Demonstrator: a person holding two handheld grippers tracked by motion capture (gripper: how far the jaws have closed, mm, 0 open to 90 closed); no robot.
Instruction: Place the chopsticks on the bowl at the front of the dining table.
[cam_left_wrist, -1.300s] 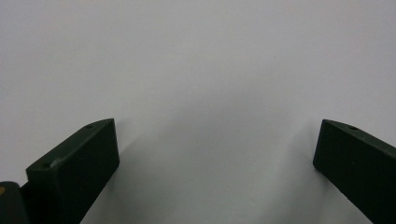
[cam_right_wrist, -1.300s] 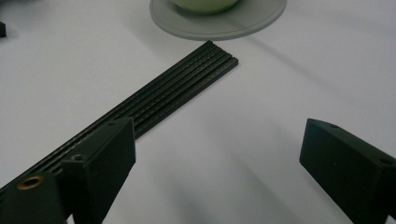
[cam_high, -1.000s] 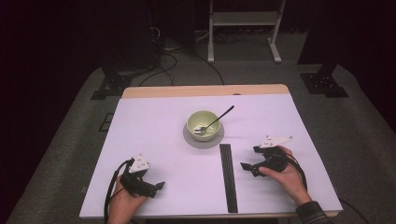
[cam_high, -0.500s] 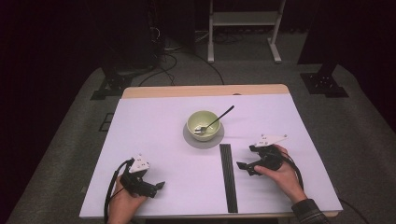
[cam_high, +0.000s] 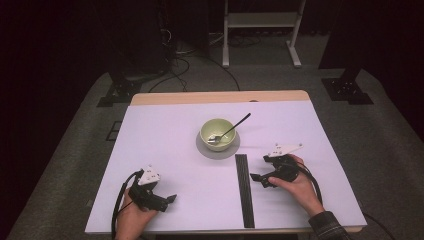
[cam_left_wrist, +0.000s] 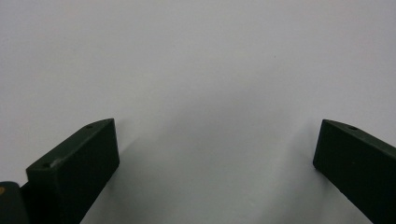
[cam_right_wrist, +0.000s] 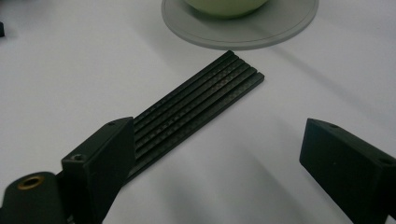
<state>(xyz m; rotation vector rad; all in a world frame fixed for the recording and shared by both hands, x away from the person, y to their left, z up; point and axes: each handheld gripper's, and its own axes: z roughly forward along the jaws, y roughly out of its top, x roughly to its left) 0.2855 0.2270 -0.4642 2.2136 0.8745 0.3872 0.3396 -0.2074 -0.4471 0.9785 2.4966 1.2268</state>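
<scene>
A pale green bowl (cam_high: 217, 133) with a dark-handled spoon (cam_high: 235, 126) in it stands on a grey saucer (cam_high: 217, 148) at the table's middle. A flat black ribbed strip (cam_high: 244, 189) lies lengthwise below the saucer. My right gripper (cam_high: 256, 179) is open just right of the strip and points toward it. In the right gripper view the open right gripper (cam_right_wrist: 218, 125) has the strip (cam_right_wrist: 201, 100) running from under its left jaw up to the saucer (cam_right_wrist: 243, 32). My left gripper (cam_high: 167, 200) rests near the front left, and the left gripper view has it (cam_left_wrist: 217, 126) open over bare white table.
The white table top (cam_high: 165, 130) has a wooden back edge (cam_high: 220, 97). Beyond it on the dark floor are cables (cam_high: 175, 50) and a metal stand (cam_high: 260, 20). A black object (cam_right_wrist: 2, 29) shows at the left edge of the right gripper view.
My right gripper has shifted a little to the left, closer to the black strip. The left gripper, bowl and strip have stayed put.
</scene>
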